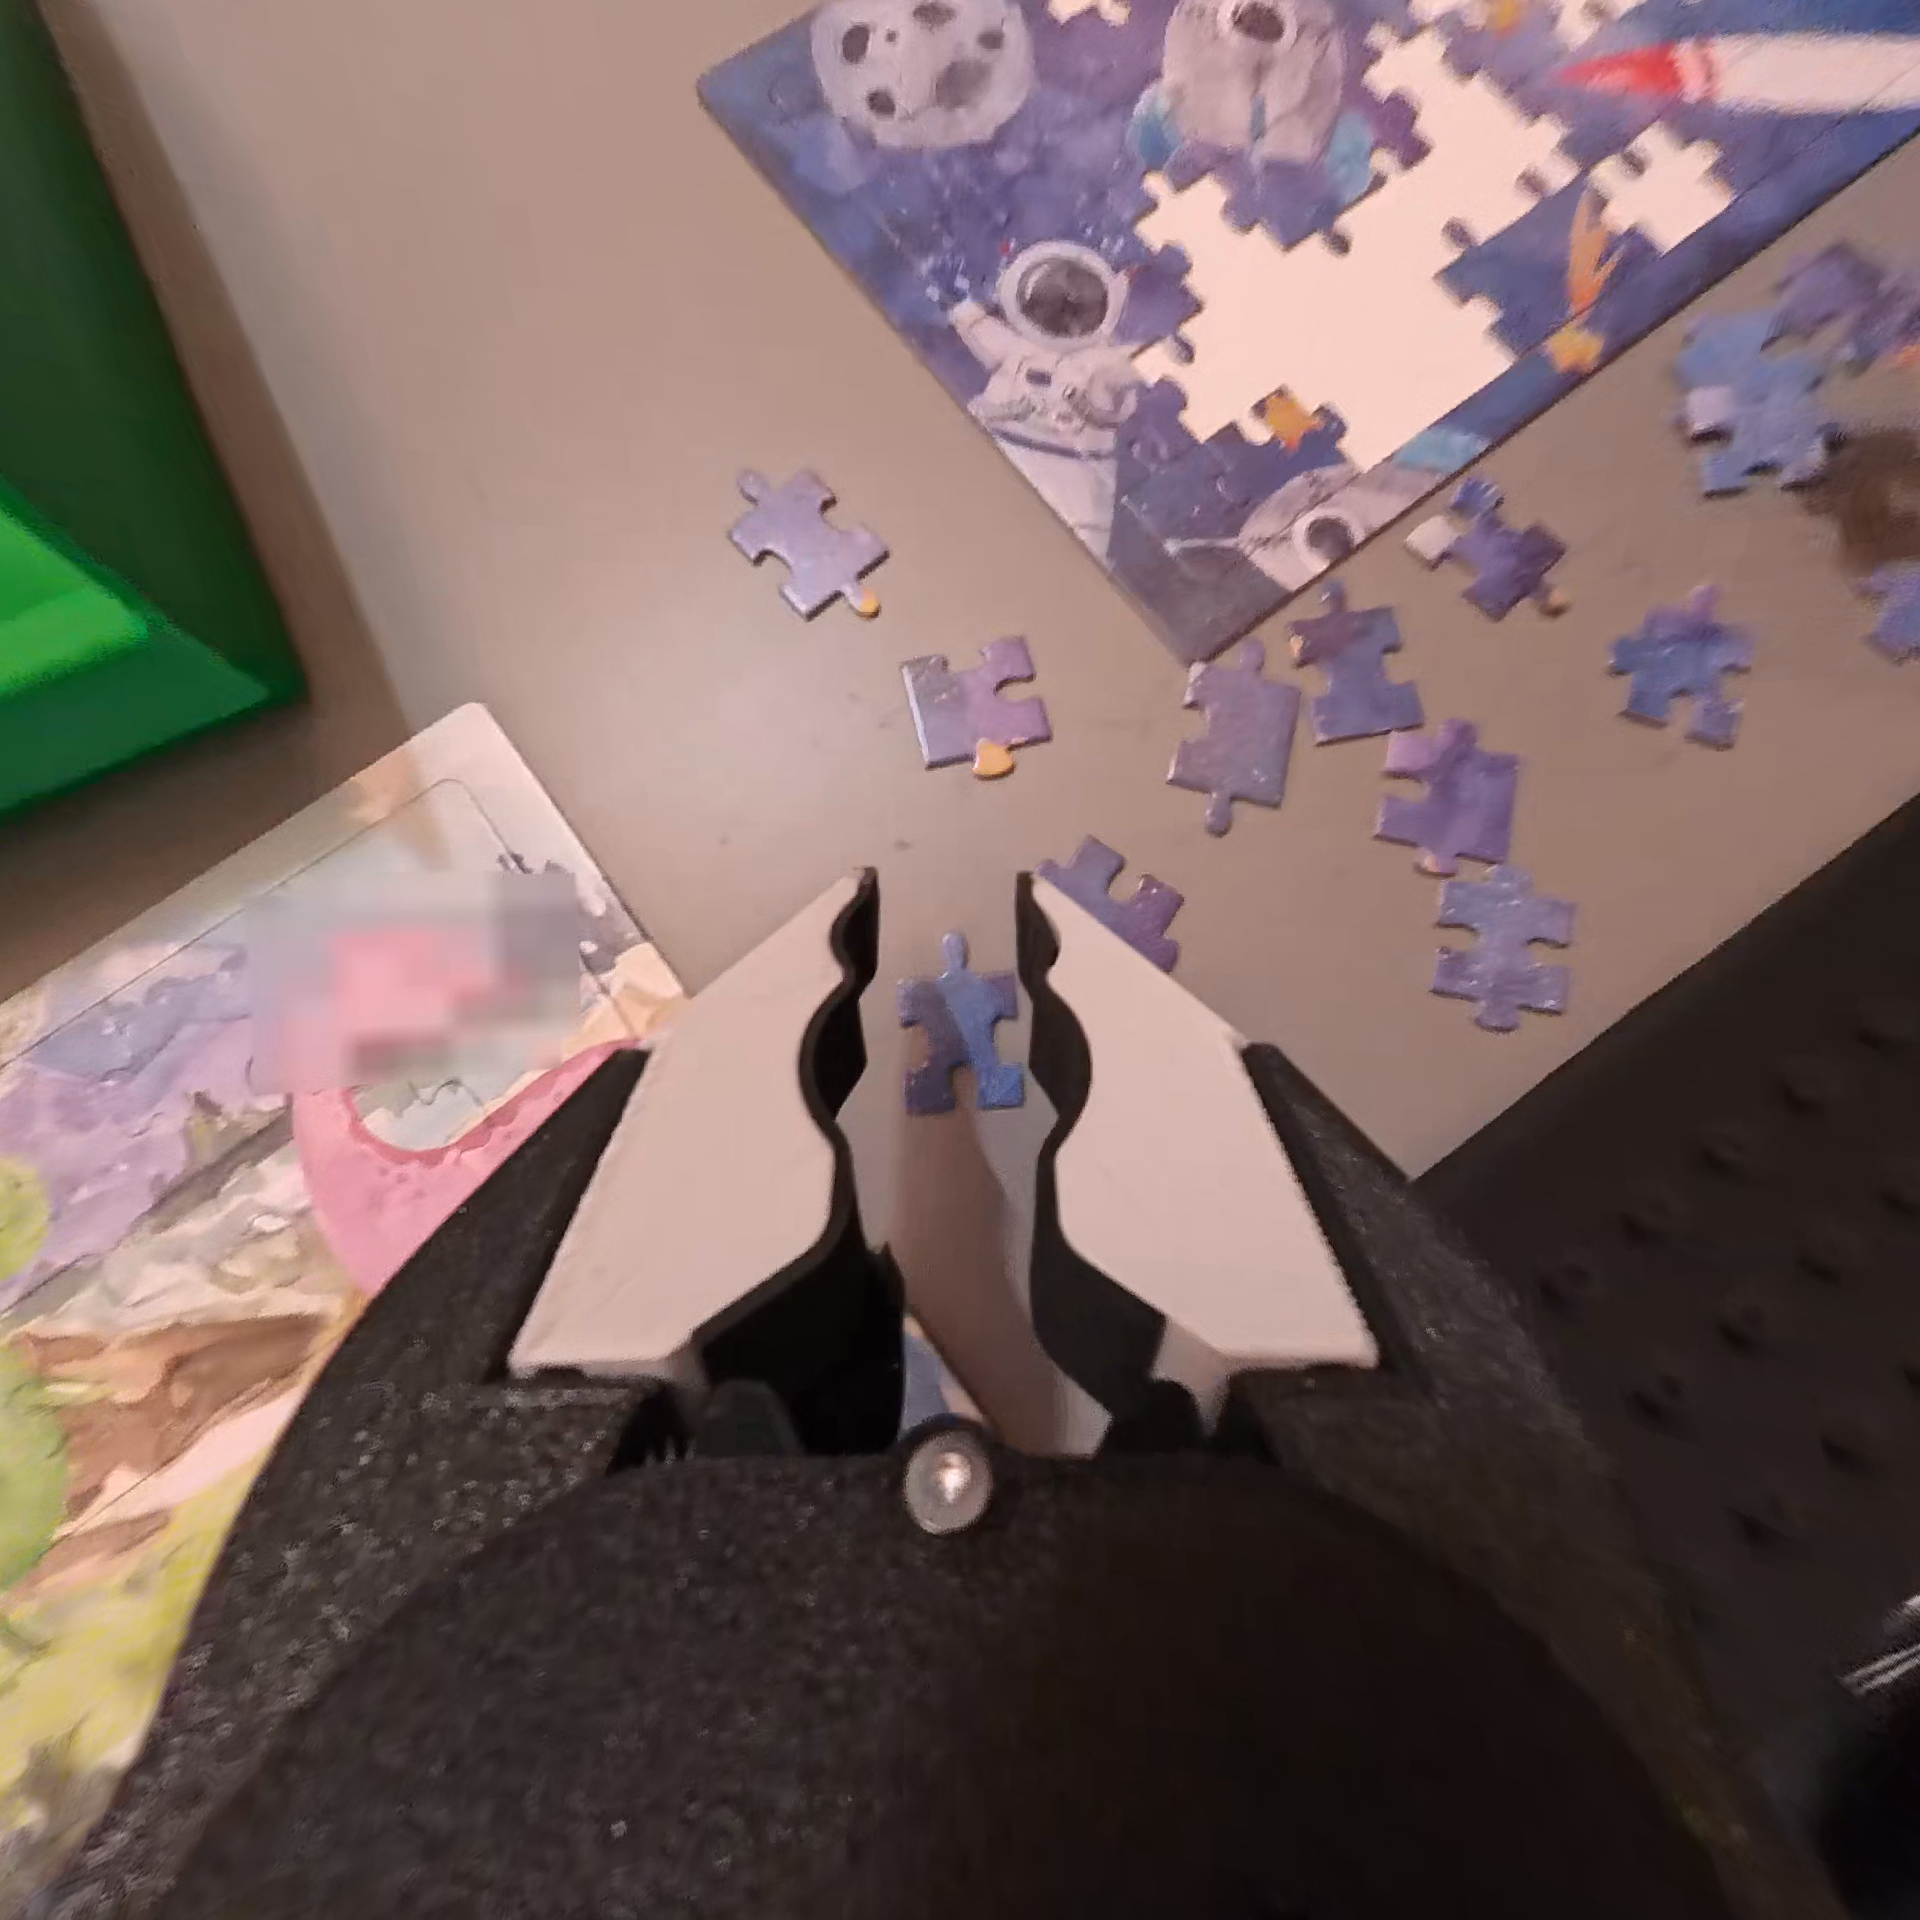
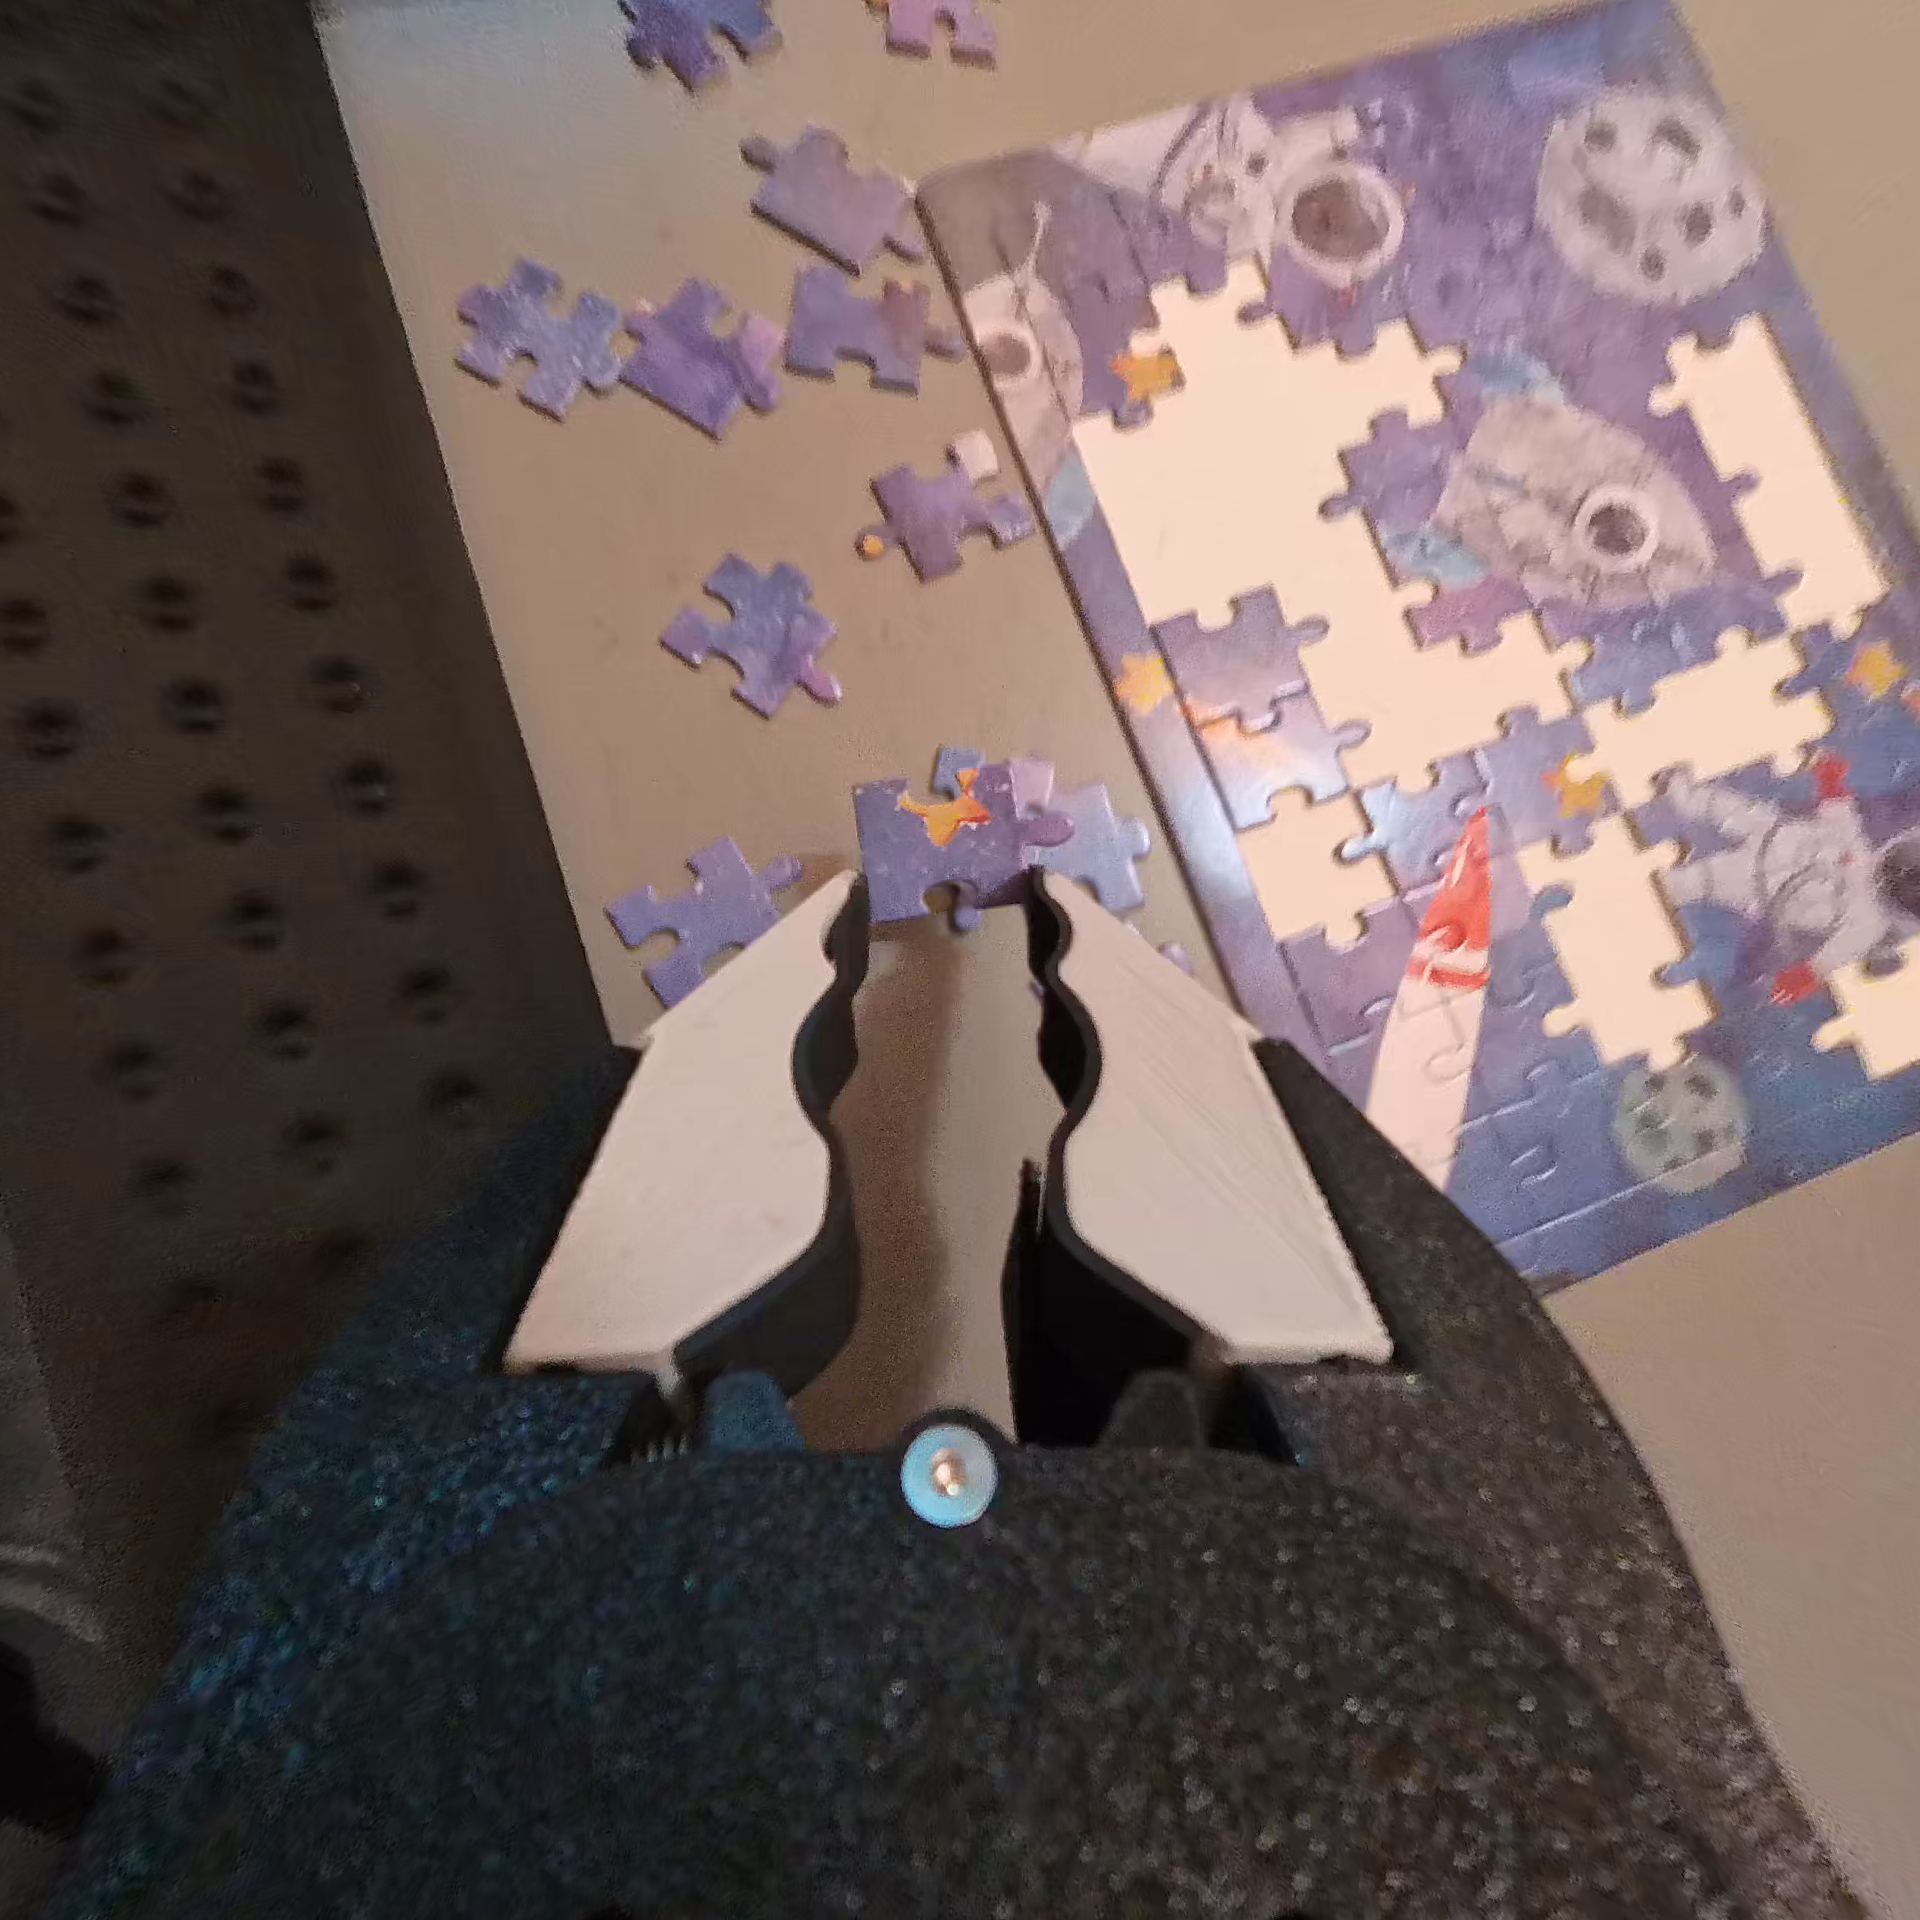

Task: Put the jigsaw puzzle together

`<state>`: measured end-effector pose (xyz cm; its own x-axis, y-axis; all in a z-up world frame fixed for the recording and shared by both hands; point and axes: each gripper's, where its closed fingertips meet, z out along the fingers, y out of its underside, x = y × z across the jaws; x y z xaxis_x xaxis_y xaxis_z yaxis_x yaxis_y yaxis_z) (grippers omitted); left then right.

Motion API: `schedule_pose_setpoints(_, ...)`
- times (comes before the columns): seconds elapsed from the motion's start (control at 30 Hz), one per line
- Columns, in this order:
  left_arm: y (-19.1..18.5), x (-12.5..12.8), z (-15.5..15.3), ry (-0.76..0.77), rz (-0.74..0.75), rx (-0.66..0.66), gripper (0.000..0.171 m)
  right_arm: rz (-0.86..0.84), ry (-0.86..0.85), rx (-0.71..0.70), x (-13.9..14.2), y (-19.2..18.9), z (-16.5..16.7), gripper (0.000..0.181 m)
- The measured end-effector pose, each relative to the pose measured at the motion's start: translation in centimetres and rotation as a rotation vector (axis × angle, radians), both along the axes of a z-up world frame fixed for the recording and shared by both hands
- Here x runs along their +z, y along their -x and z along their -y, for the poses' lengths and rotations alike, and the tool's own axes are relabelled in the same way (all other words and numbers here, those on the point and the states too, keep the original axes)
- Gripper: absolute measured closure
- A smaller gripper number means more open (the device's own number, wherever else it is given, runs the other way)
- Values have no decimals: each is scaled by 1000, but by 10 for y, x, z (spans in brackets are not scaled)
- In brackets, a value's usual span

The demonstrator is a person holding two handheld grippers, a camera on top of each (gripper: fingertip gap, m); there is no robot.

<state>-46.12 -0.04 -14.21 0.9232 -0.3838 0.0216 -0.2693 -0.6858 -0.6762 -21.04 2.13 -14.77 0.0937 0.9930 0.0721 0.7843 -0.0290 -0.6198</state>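
Note:
A space-themed jigsaw board [image 1: 1278,291] lies on the beige table, partly filled, with white gaps. It also shows in the right wrist view [image 2: 1216,488]. Several loose blue pieces [image 1: 1236,738] lie scattered beside it. My left gripper [image 1: 948,883] is open and hovers over the table, with one blue piece [image 1: 961,1023] lying flat below the gap between its fingers. My right gripper [image 2: 948,883] is shut on a blue piece with an orange comet [image 2: 940,836], pinched edge to edge at its fingertips, just left of the board. More loose pieces [image 2: 727,364] lie beyond it.
A green box [image 1: 125,520] stands at the far left. A second, pastel-coloured puzzle board [image 1: 208,1091] lies under my left gripper's left side. A black dimpled mat [image 1: 1714,1143] borders the table edge, and it also shows in the right wrist view [image 2: 187,623].

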Motion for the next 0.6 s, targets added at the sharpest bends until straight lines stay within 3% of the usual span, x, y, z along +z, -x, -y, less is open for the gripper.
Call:
schedule_pose_setpoints(0.23, -10, -18, -27, -15, -75, 1, 133, 6, 74, -109, -17, -51, 0, 151)
schedule_pose_setpoints(0.33, -17, -25, -36, 4, -31, 3, 127, -29, 103, -143, -17, -63, -2, 151)
schedule_pose_setpoints(0.43, -22, -30, -41, 32, 33, 16, 127, -53, 141, -140, -19, -64, -3, 151)
schedule_pose_setpoints(0.6, -21, -31, -42, 12, 11, 29, 140, -104, 148, -137, -8, -62, -5, 147)
